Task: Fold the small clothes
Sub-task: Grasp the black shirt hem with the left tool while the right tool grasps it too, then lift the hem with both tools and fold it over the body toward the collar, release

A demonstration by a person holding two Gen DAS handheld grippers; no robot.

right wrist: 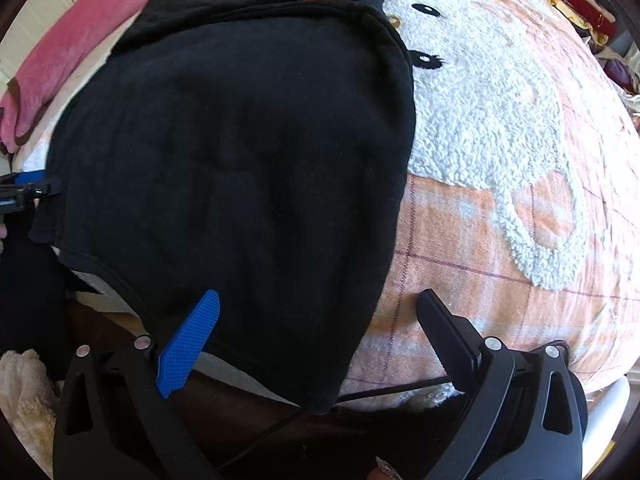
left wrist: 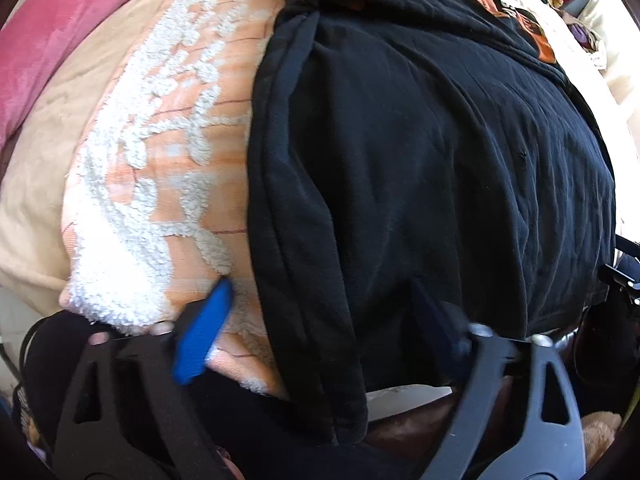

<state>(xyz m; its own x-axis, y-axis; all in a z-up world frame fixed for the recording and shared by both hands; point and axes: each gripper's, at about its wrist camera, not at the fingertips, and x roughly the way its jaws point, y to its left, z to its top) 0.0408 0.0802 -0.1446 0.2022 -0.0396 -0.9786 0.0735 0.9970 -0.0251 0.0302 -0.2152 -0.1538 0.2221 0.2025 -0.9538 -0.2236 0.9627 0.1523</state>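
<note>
A black T-shirt (left wrist: pixel 420 152) with an orange print lies folded lengthwise on an orange and white fleece blanket (left wrist: pixel 168 152). It also shows in the right wrist view (right wrist: pixel 240 152), its hem hanging over the bed's near edge. My left gripper (left wrist: pixel 320 292) is open, its fingers astride the shirt's left folded edge near the hem; the right finger lies against the cloth. My right gripper (right wrist: pixel 320 304) is open, astride the shirt's right lower corner, holding nothing. The left gripper shows at the far left of the right wrist view (right wrist: pixel 24 188).
A pink blanket (left wrist: pixel 48 40) lies along the far left of the bed. A white bear figure (right wrist: pixel 500 128) is sewn on the blanket right of the shirt. Piled clothes (right wrist: pixel 580 4) sit at the far right. A dark cable (right wrist: pixel 380 394) runs below the bed's edge.
</note>
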